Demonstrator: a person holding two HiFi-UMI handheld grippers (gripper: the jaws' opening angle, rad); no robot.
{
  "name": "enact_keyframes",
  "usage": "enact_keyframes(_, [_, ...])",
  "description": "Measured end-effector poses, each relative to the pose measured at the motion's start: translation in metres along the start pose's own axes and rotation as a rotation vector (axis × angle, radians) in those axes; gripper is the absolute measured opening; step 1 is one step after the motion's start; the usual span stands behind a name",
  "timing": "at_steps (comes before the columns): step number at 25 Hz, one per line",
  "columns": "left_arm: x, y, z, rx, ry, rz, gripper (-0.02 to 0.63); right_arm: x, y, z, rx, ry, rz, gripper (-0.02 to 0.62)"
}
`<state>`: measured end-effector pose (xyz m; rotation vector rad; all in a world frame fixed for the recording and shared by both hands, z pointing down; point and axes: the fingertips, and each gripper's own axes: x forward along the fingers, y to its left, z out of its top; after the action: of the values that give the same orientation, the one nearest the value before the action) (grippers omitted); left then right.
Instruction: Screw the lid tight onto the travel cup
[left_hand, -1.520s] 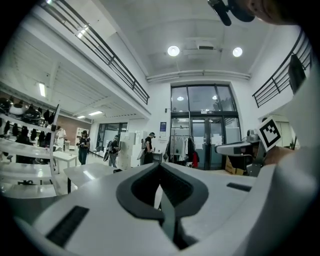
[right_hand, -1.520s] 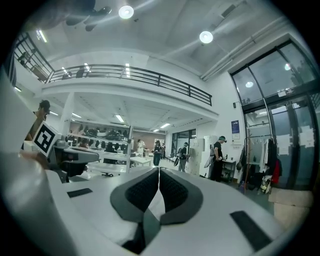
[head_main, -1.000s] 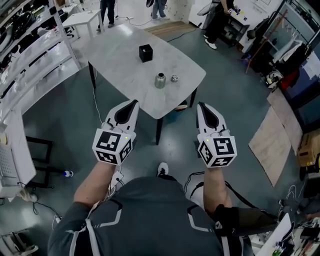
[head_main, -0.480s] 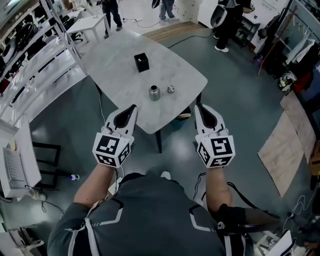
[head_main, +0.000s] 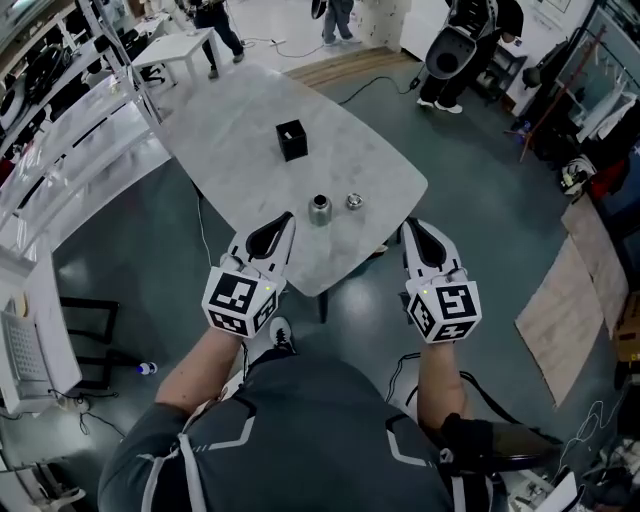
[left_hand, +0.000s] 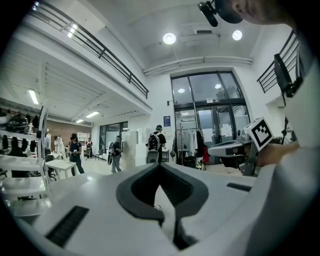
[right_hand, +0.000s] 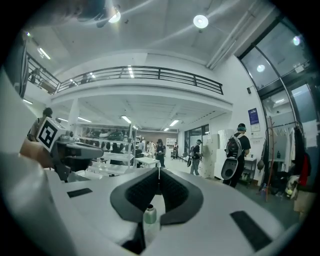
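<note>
A small metal travel cup (head_main: 319, 209) stands upright on the marble table (head_main: 240, 140). Its round metal lid (head_main: 353, 202) lies on the tabletop just to the cup's right, apart from it. My left gripper (head_main: 285, 219) hovers over the table's near edge, short of the cup, shut and empty. My right gripper (head_main: 410, 226) hangs off the table's near right corner, also shut and empty. In the right gripper view the cup (right_hand: 149, 215) shows low between the closed jaws, far off. In the left gripper view the lid (left_hand: 157, 207) is a small speck below the jaws.
A black box (head_main: 291, 139) sits farther back on the table. Shelving (head_main: 60, 110) runs along the left, and a white table (head_main: 175, 45) stands at the back. People stand at the far end of the room (head_main: 340, 15). Boards lie on the floor at right (head_main: 565, 290).
The table, cup and lid now sit closer to both grippers than a second ago. The left gripper has reached the table's near edge. Both grippers stay shut.
</note>
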<state>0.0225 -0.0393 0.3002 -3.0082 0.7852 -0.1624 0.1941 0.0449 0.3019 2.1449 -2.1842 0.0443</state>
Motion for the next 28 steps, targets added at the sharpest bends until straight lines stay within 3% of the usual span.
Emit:
enact_keyframes(11, [0.046, 0.087, -0.028, -0.017, 0.041, -0.093, 0.009, 0.091, -0.003, -0.016, 0.024, 0.093, -0.048, 0.032])
enact_keyframes(19, [0.073, 0.112, -0.075, -0.057, 0.088, -0.139, 0.011, 0.127, -0.012, -0.057, 0.045, 0.191, -0.081, 0.038])
enact_keyframes(23, [0.083, 0.111, -0.104, -0.104, 0.130, -0.138, 0.011, 0.140, -0.018, -0.090, 0.043, 0.250, -0.039, 0.119])
enact_keyframes(28, [0.096, 0.107, -0.145, -0.115, 0.202, -0.068, 0.014, 0.159, -0.038, -0.135, 0.051, 0.315, 0.036, 0.145])
